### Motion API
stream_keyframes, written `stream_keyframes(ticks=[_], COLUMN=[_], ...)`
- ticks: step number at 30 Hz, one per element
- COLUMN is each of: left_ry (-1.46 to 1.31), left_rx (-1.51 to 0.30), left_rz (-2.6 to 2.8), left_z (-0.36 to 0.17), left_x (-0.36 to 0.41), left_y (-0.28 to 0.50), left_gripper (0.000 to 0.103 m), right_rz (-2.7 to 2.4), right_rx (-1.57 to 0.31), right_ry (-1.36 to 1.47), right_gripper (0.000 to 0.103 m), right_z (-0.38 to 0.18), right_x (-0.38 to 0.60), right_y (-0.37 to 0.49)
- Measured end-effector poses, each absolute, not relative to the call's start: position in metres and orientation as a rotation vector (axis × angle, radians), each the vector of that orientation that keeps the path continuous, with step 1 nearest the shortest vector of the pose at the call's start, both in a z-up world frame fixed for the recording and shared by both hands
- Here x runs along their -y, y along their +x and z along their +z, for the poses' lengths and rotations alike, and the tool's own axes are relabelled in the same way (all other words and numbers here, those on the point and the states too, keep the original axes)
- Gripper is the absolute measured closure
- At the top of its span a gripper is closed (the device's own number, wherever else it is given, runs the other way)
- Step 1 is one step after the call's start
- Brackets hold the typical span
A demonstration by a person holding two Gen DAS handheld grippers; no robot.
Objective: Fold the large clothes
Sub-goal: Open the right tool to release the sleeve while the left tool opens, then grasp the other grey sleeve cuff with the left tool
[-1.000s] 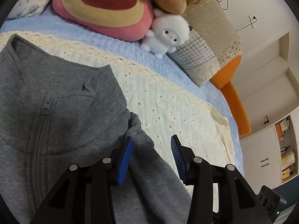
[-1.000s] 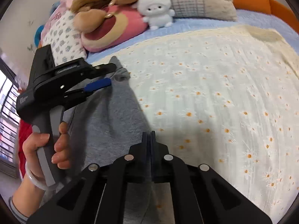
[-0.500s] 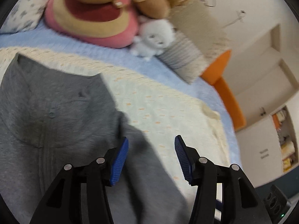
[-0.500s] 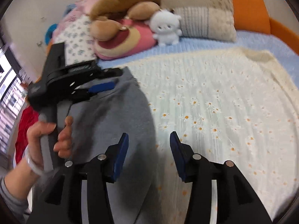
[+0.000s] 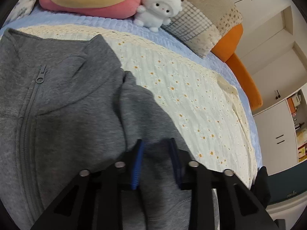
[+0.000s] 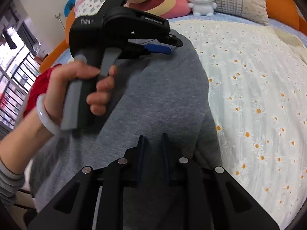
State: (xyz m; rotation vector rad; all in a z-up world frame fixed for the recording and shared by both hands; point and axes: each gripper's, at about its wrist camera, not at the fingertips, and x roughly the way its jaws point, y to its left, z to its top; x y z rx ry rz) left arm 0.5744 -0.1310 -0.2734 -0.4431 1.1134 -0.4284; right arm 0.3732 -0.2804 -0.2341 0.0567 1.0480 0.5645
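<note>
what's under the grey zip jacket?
The grey zip jacket lies on a cream daisy-print cover, which shows past its right edge, with a blue quilted sheet beyond the collar. What sits directly beneath the jacket body is hidden by the fabric.

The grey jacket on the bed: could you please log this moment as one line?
task: fold clothes | grey jacket flat on daisy blanket | left gripper open over sleeve | right gripper open over jacket | nothing gripped
</note>
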Motion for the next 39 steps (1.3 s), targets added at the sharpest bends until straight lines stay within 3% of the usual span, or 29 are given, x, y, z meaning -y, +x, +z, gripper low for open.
stream_keyframes(ticks=[2,4,5,6,9,11,19,24,28,32,39], left_ry=[-0.448,-0.406,-0.369,-0.346,-0.312,-0.337,-0.448,-0.581,-0.700,-1.012,-1.123], left_rx=[-1.123,-1.101,-1.072,-1.034,-0.956,-0.940,-0.884,-0.905,-0.882,-0.796,-0.750], left_rz=[-0.426,-0.401,-0.388,-0.389,-0.424,-0.422,-0.312,-0.195,-0.089,-0.118,-0.024], left_z=[-0.270,-0.253,-0.241,-0.230,-0.200,-0.191,-0.179,-0.198,-0.209,-0.233,-0.270], left_x=[0.127,0.122,0.116,0.112,0.083,0.056,-0.097,-0.196,-0.279,-0.355,-0.403], left_y=[0.574,0.563,0.552,0.544,0.503,0.475,0.308,0.237,0.187,0.147,0.128], left_gripper=[0.077,0.055,0.021,0.004,0.004,0.004,0.004,0.004,0.005,0.005,0.005], right_rz=[0.561,0.548,0.539,0.554,0.620,0.640,0.649,0.627,0.592,0.560,0.503], right_rx=[-1.042,-1.022,-1.004,-0.988,-0.958,-0.938,-0.887,-1.010,-1.025,-1.012,-1.015], right_ry=[0.066,0.054,0.041,0.045,0.013,-0.034,-0.249,-0.228,-0.168,-0.200,-0.222], right_gripper=[0.085,0.083,0.083,0.083,0.077,0.066,0.066,0.066,0.064,0.064,0.063], right_z=[-0.231,-0.221,-0.212,-0.205,-0.185,-0.177,-0.185,-0.228,-0.231,-0.231,-0.230], right_x=[0.281,0.284,0.285,0.287,0.287,0.283,0.243,0.225,0.221,0.214,0.211], right_y=[0.373,0.366,0.357,0.344,0.297,0.262,0.141,0.149,0.154,0.153,0.140])
